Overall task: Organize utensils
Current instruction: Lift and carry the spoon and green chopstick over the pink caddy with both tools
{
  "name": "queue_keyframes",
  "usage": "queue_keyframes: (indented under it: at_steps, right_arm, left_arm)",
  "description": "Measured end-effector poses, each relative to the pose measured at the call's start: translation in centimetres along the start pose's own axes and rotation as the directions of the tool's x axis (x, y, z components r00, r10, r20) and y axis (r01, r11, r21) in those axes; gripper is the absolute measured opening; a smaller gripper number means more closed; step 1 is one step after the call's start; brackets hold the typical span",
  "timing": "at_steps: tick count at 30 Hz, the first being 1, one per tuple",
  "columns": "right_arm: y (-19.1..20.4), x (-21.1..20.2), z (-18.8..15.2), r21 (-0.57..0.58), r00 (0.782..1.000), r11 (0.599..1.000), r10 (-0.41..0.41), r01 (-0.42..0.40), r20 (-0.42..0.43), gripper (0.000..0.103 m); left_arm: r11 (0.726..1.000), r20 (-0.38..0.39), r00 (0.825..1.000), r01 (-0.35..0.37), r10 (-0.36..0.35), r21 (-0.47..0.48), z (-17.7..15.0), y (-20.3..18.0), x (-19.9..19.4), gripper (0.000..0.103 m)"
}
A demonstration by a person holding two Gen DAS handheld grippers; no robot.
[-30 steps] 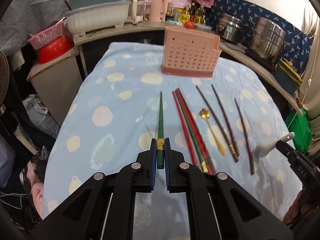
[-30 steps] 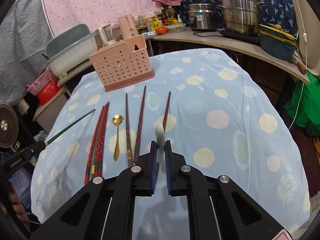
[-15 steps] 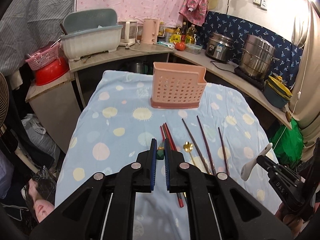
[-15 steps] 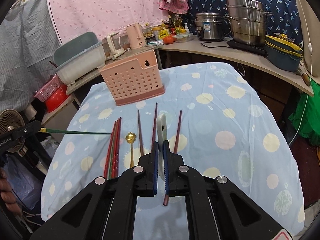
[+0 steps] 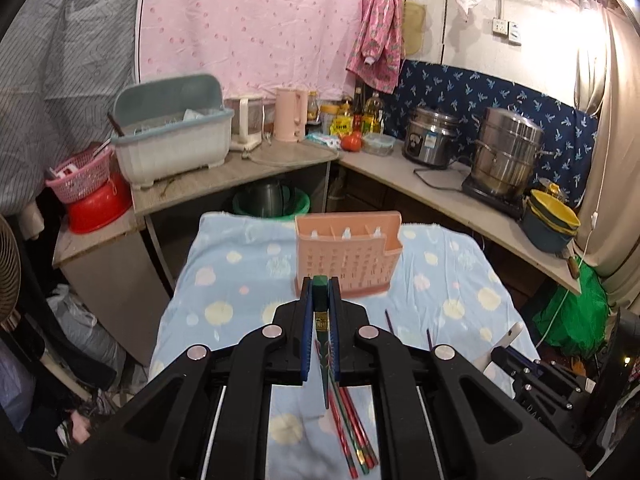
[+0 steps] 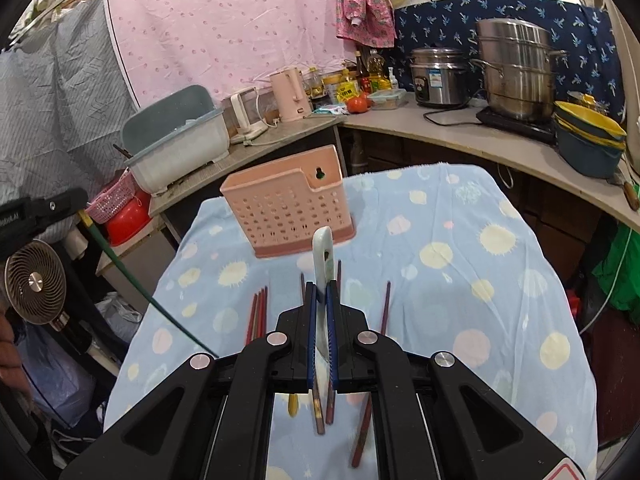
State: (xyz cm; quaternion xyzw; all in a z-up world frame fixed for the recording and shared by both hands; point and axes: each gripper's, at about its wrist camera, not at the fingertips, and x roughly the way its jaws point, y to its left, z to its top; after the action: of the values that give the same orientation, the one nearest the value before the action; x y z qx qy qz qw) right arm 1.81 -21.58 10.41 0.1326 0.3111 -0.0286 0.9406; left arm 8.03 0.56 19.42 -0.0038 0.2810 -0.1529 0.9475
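Observation:
My left gripper is shut on the gold-banded top of a green chopstick, which hangs down over the table. The same green chopstick slants down from the left gripper at the left edge of the right wrist view. My right gripper is shut on a white ceramic spoon whose handle points up and forward. The pink perforated holder stands upright at the far end of the table, ahead of both grippers. Red chopsticks, dark brown chopsticks and a gold spoon lie on the cloth.
The table has a light blue dotted cloth. Behind it a counter carries steel pots, a kettle and a dish bin. A fan stands by the table's left side.
Both grippers have risen above the table with their loads. The green chopstick came off the cloth and now hangs down; the white spoon was lifted too. The holder looks lower and farther.

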Motion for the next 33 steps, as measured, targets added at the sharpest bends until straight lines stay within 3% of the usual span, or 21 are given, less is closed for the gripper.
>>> queue_keyframes:
  at_steps: [8, 18, 23, 33]
  right_arm:
    - [0.1, 2.9, 6.3, 0.004, 0.998, 0.999, 0.047, -0.048, 0.044, 0.005]
    - [1.4, 10.0, 14.5, 0.03, 0.984, 0.987, 0.154, -0.157, 0.087, 0.005]
    - [2.1, 13.9, 16.3, 0.034, 0.979, 0.983, 0.176, -0.18, 0.103, 0.005]
    - [1.1, 21.0, 15.0, 0.073, 0.989, 0.987, 0.143, -0.145, 0.028, 0.005]
  left_arm:
    - [1.0, 0.117, 0.993, -0.005, 0.004, 0.014, 7.5, -1.0, 1.1, 0.007]
    - [0.999, 0.206, 0.979, -0.019, 0.013, 0.026, 16.1, -2.2, 5.6, 0.007]
    - [0.999, 0.182, 0.983, -0.033, 0.029, 0.017, 17.1, -1.4, 9.1, 0.007]
    - [0.999, 0.052, 0.998, -0.038, 0.037, 0.002, 14.2, 0.4, 15.9, 0.007]
